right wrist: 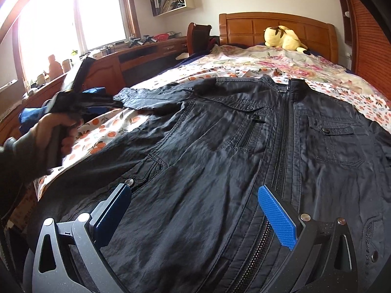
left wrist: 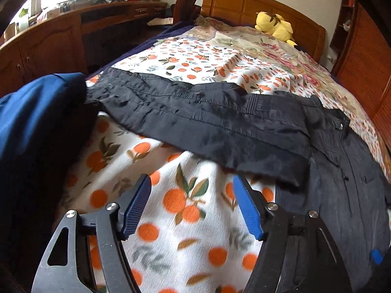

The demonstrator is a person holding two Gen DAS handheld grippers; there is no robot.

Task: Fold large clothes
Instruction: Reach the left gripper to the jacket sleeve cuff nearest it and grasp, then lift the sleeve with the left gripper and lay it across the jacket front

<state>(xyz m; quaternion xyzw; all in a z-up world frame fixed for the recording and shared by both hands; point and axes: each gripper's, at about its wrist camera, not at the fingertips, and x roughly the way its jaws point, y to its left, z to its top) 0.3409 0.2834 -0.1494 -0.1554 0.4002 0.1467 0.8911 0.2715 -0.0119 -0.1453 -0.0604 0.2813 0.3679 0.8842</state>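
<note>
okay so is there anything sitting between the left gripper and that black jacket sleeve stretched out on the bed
Nothing visible does. The left gripper is open over bare orange-print blanket, and the black jacket sleeve lies just beyond its fingertips. The blue garment sits off to the left, beside the sleeve's far end.

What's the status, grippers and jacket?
Left gripper open, empty, over the bedspread. Right gripper open above the jacket. Jacket flat, zipped, sleeve spread out. Nothing blocking.
</note>
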